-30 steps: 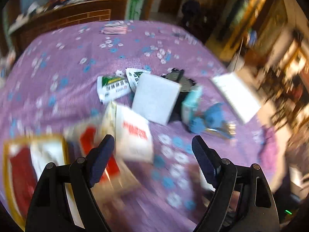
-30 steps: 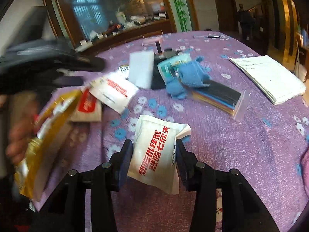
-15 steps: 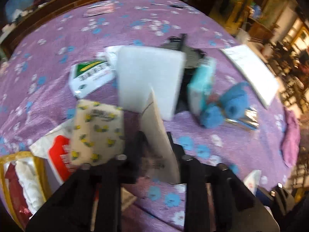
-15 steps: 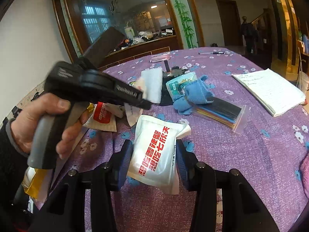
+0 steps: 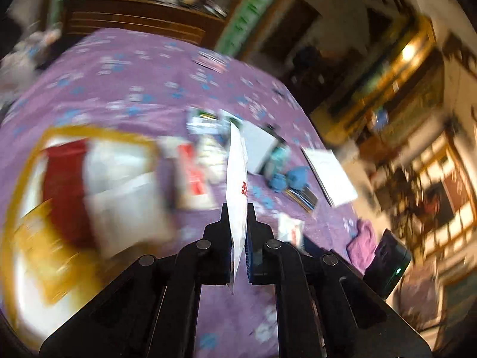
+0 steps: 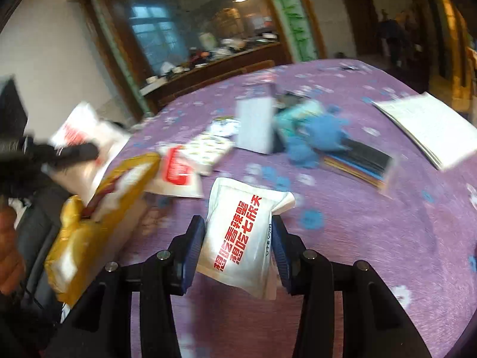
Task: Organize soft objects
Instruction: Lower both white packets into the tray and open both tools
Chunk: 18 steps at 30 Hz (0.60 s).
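Observation:
My left gripper [image 5: 237, 208] is shut on a flat white packet with red print [image 5: 237, 179], held edge-on above the purple tablecloth [image 5: 119, 83]. In the right wrist view that left gripper [image 6: 74, 152] carries the packet [image 6: 77, 131] at the far left, above an open gold bag [image 6: 98, 208]. The gold bag [image 5: 44, 208] lies blurred at the left of the left wrist view. My right gripper [image 6: 238, 226] holds a second white packet with red characters [image 6: 241, 235], its pads pressing on both sides.
On the cloth lie a red-and-white packet [image 6: 179, 173], a yellow-patterned packet [image 6: 208, 149], a white block [image 6: 255, 125], blue gloves [image 6: 322, 137], a sleeve of coloured sheets [image 6: 360, 161] and a notebook [image 6: 429, 128]. A hand [image 6: 9, 253] is at the left edge.
My left gripper went from open to shut on the white packet, lifted it and swung it left over the gold bag. The right gripper kept still with its packet.

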{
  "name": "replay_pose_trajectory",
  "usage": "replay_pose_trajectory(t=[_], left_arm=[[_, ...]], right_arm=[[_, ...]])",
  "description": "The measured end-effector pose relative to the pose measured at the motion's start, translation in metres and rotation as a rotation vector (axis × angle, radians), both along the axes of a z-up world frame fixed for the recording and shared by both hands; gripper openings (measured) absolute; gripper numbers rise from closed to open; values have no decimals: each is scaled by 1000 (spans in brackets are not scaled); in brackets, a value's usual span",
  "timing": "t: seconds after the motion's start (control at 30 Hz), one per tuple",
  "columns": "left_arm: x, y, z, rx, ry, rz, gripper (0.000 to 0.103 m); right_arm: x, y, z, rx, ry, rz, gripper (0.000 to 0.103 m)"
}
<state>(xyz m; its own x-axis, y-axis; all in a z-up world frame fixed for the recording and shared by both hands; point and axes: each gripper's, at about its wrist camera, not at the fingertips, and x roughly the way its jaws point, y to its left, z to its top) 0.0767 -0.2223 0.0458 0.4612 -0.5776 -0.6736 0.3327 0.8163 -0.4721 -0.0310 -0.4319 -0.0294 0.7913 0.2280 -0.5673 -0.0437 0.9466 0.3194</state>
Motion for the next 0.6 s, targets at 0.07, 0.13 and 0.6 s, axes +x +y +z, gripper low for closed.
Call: replay_pose_trajectory(t=[0.07,0.13,0.6], left_arm=[[-2,32,-7,-12,-1,79,6],[3,60,-23,-10,50,144,6],[18,154,-83,-209,105,273,11]], right_arm=[[5,20,11,10,-17,69,45],[18,48,22,21,-11,151,45],[117,184,18,-133,126,331,45]])
